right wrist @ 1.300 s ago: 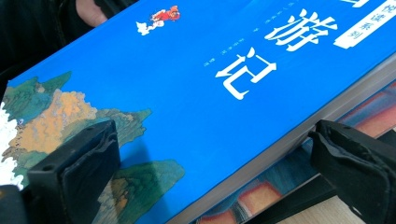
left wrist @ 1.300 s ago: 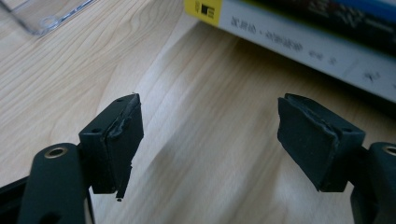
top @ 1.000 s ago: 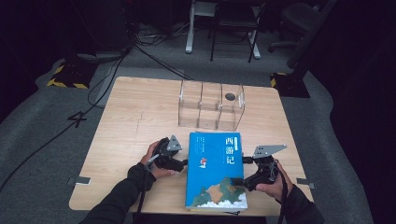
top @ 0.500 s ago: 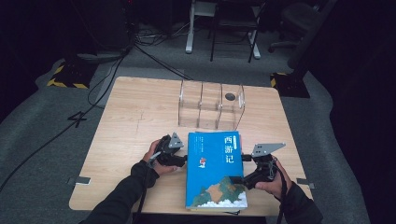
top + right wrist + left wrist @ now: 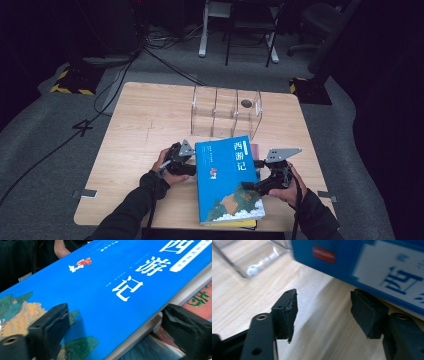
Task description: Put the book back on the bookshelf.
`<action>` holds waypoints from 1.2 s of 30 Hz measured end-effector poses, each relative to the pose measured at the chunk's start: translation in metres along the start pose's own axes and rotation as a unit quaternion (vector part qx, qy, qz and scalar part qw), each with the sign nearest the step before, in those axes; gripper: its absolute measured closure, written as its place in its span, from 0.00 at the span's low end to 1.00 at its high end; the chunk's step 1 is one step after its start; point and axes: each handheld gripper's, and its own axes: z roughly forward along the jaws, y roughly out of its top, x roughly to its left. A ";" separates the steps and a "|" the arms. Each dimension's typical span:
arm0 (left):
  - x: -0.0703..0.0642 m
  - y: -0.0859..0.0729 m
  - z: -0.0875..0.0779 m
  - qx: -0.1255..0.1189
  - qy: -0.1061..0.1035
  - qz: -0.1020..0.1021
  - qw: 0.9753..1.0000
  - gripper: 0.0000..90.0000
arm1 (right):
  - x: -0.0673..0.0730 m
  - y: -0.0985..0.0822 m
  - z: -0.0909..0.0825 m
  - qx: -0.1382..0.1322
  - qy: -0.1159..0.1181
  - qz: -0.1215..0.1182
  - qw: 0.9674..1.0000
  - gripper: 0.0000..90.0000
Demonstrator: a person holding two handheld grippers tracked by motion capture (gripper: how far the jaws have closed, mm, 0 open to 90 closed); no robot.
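The blue book (image 5: 227, 180) lies on a stack at the desk's (image 5: 140, 125) near edge. The right gripper (image 5: 260, 186) holds its right edge between its fingers. The left gripper (image 5: 189, 169) has just been closing, fingers half-wide, empty beside the spine, so a two-handed lift looks imminent. Beyond stands a clear rack (image 5: 225, 112).

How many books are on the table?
3, maybe more hidden. The blue book lies on top; a yellow-edged book shows under its near end; a red-covered book shows under its right side.

A clear divided box (image 5: 226, 112) stands on the wooden table (image 5: 145, 130).
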 end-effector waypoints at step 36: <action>0.008 0.006 -0.001 -0.021 -0.021 0.002 1.000 0.63 | -0.011 0.009 -0.001 0.026 0.047 0.005 0.999 0.15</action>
